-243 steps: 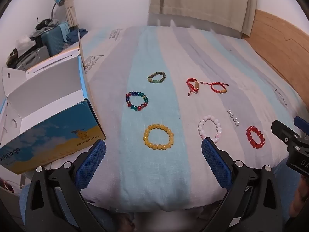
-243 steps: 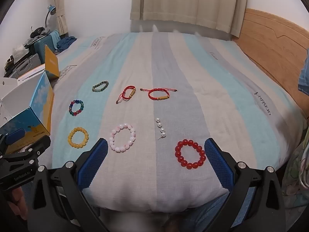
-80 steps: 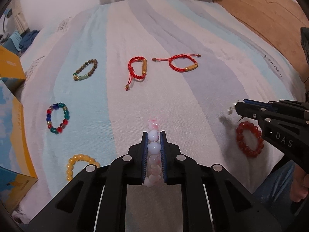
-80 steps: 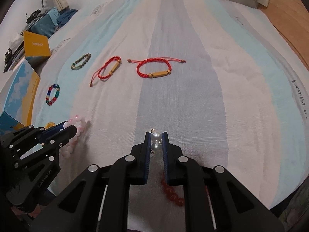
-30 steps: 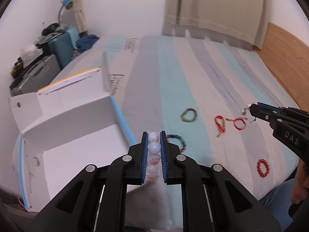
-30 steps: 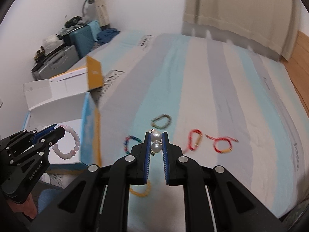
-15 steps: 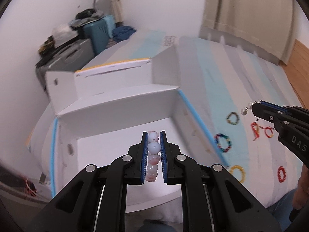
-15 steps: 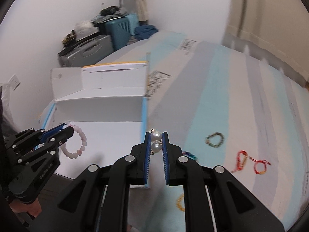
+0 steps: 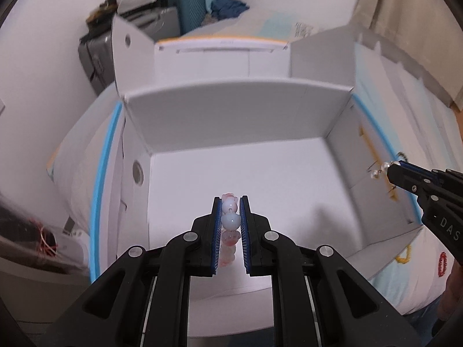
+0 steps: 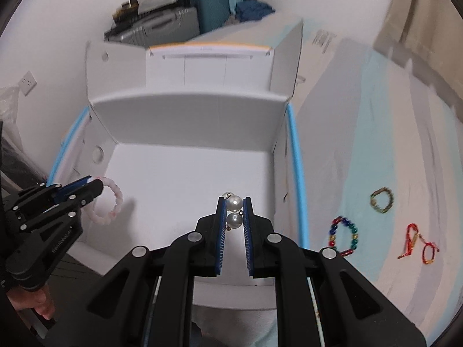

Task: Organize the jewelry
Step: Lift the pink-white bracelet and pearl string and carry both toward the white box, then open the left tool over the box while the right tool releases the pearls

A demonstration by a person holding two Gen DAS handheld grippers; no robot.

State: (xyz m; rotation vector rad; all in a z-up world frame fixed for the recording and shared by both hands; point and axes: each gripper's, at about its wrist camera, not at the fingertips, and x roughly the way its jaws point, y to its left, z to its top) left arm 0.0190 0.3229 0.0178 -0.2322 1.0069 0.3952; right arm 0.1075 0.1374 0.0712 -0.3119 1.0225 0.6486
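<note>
White box (image 9: 231, 173) floor bare, left gripper (image 9: 230, 217) jaws clamping pink bracelet (image 10: 111, 202), right gripper (image 10: 234, 212) jaws clamping pearl earring (image 10: 234, 211)

Soft, even indoor light fills both views, brightest on the white floor of the open box (image 9: 260, 173), which nearly washes out. Faint grey shadows lie there — one beside the pink bracelet (image 10: 111, 202). Motion blur smears the box walls, the suitcases (image 10: 202, 8) and the striped bedspread (image 10: 376, 144), while the black grippers up close stay sharp. Fisheye bending curves straight edges, and dark vignetting rings the corners.
</note>
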